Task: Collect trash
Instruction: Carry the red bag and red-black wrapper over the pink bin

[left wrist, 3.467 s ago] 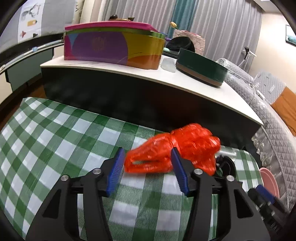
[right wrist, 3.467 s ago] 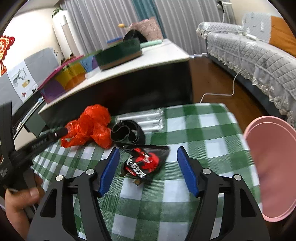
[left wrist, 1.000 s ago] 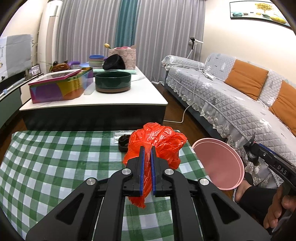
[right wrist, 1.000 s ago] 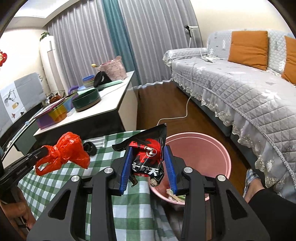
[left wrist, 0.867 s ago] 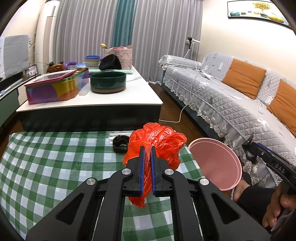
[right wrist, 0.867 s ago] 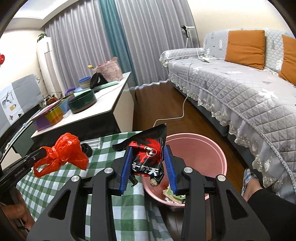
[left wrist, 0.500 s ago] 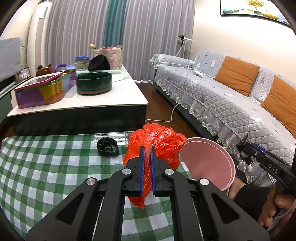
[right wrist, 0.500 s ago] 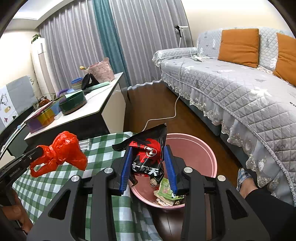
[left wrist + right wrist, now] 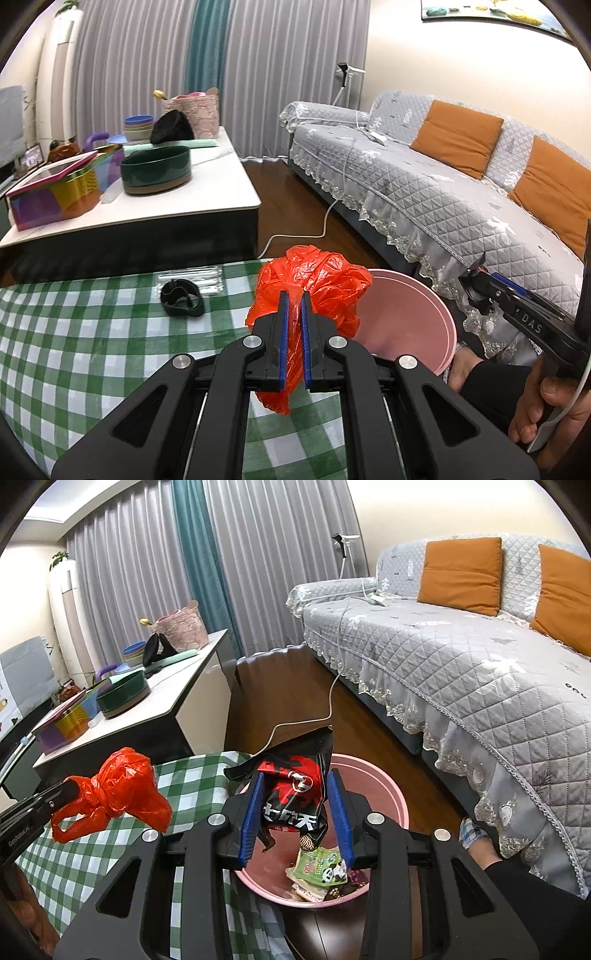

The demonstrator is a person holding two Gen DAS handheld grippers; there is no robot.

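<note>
My left gripper (image 9: pixel 292 301) is shut on a crumpled red plastic bag (image 9: pixel 321 280), held in the air over the right end of the checked table, beside the pink bin (image 9: pixel 413 314). In the right wrist view the same red plastic bag (image 9: pixel 122 790) hangs at the left. My right gripper (image 9: pixel 295 786) is shut on a black and red snack wrapper (image 9: pixel 291 797), held above the pink bin (image 9: pixel 388 794). Several wrappers lie at the bin's bottom, among them a green one (image 9: pixel 321 864).
A black strap roll (image 9: pixel 181 297) and a clear packet (image 9: pixel 192 277) lie on the green checked tablecloth (image 9: pixel 74 350). Behind stands a white low table (image 9: pixel 147 210) with bowls and a colourful box. A grey sofa (image 9: pixel 461 199) runs along the right; a white cable (image 9: pixel 295 725) crosses the wood floor.
Both grippers have moved right toward the bin with their loads. The wrapper now hangs over the bin's opening, and the bin's contents have come into the right wrist view.
</note>
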